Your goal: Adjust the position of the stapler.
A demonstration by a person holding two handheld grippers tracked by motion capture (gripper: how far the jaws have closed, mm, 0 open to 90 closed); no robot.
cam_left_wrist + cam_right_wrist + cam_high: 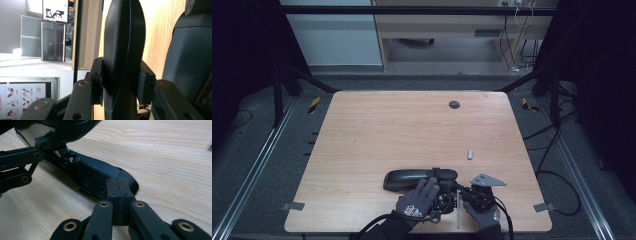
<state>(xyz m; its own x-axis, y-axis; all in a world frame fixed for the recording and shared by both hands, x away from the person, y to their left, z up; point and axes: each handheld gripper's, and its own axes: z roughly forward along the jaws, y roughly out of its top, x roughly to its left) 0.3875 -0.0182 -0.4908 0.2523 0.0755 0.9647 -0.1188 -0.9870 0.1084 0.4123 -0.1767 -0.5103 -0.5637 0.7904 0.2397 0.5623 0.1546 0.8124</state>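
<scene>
From the high view, a long, shiny black plastic case (404, 179) lies on the pale wooden table (412, 130), near the front edge. Two gloved hands hold the tongs right beside it. A small grey peg (470, 154) sits a little way off (nobody is touching it).

In the left gripper view, the left tongs (121, 83) squeeze the case's thin curved lid (123, 50) between both pads, so the lid stands up.

In the right gripper view, the right tongs (117, 195) are pressed tight together with nothing between them, their tips against the case's dark bottom half (95, 173).

I think the case is being opened, and the job is only partly done.
</scene>
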